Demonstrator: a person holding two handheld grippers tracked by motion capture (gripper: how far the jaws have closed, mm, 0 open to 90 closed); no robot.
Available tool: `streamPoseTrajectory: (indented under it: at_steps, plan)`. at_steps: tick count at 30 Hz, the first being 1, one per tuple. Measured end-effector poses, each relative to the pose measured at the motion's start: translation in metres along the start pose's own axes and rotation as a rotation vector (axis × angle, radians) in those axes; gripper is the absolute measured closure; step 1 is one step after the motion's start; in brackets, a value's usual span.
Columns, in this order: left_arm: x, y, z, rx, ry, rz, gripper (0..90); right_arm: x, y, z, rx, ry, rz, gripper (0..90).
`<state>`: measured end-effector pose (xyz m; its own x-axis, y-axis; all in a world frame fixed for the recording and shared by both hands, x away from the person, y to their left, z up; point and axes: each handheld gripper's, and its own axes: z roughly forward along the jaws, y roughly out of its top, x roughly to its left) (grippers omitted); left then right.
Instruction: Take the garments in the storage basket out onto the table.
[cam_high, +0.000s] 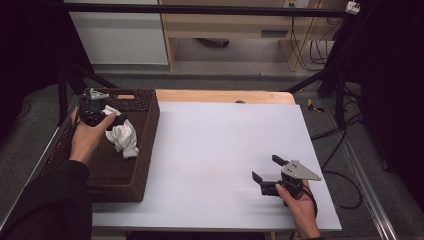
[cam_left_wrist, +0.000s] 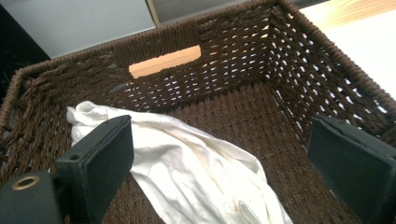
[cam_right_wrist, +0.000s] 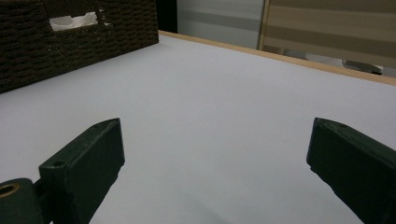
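Left gripper (cam_high: 111, 119) over the basket (cam_high: 145, 150), jaws wide apart, nothing between them; in the left gripper view (cam_left_wrist: 219, 154) the cloth (cam_left_wrist: 187, 172) lies below the gap, one jaw overlapping its edge, contact not clear. Cloth white, crumpled, on the basket floor toward the left wall; in the high view it sits (cam_high: 124, 137) just beside the gripper, mid-basket. Basket dark brown wicker, handle slot (cam_left_wrist: 164, 61) in the far wall, standing at the table's left edge. Right gripper (cam_high: 267, 172) low over the table (cam_high: 220, 145), near the front right, jaws wide apart and holding nothing; well apart from the basket. Right gripper view (cam_right_wrist: 215, 154): bare white tabletop between jaws, basket (cam_right_wrist: 70, 42) far left, cloth (cam_right_wrist: 72, 21) visible through a slot
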<state>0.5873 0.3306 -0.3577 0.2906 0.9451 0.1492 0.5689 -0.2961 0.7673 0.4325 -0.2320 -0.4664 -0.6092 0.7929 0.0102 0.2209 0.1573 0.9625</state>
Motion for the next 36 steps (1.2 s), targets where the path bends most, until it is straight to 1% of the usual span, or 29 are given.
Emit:
streamPoseTrajectory:
  at_steps: [2,5,8,13,15,19,21,25,28,32,34,36]
  plan:
    - [0.0,-0.001,0.001,0.016,0.017,0.005,7.6,0.0,0.0,0.0,-0.001,0.001,-0.001,4.5]
    - [0.001,-0.002,0.003,0.024,0.019,-0.011,8.0,0.001,0.0,0.0,0.0,0.001,-0.004,4.4]
    - [0.001,-0.003,0.005,0.036,0.02,-0.007,8.2,0.001,0.0,0.0,0.003,0.001,-0.005,4.4]
    - [0.0,-0.008,0.011,0.056,0.005,-0.028,8.6,0.001,0.0,0.001,0.009,0.002,-0.009,4.4]
    - [-0.001,-0.011,0.014,0.064,-0.003,-0.031,8.7,0.001,0.0,0.001,0.009,0.003,-0.009,4.4]
    - [-0.003,-0.016,0.021,0.089,-0.042,-0.05,8.5,0.001,0.0,0.001,0.013,0.002,-0.009,4.4]
    - [-0.004,-0.019,0.026,0.102,-0.045,-0.047,8.5,0.002,0.0,0.001,0.012,0.005,-0.01,4.4]
    - [-0.004,-0.022,0.033,0.109,-0.058,-0.062,8.1,0.002,0.0,0.002,0.018,0.006,-0.009,4.4]
    - [-0.004,-0.022,0.035,0.107,-0.061,-0.071,8.5,0.002,0.0,0.002,0.018,0.006,-0.009,4.4]
    - [-0.003,-0.023,0.036,0.112,-0.055,-0.082,8.5,0.002,0.0,0.002,0.017,0.007,-0.006,4.4]
    - [-0.002,-0.024,0.036,0.113,-0.06,-0.092,8.3,0.002,0.0,0.001,0.017,0.007,-0.006,4.4]
    - [-0.003,-0.025,0.038,0.119,-0.064,-0.087,8.3,0.002,0.0,0.002,0.017,0.007,-0.008,4.4]
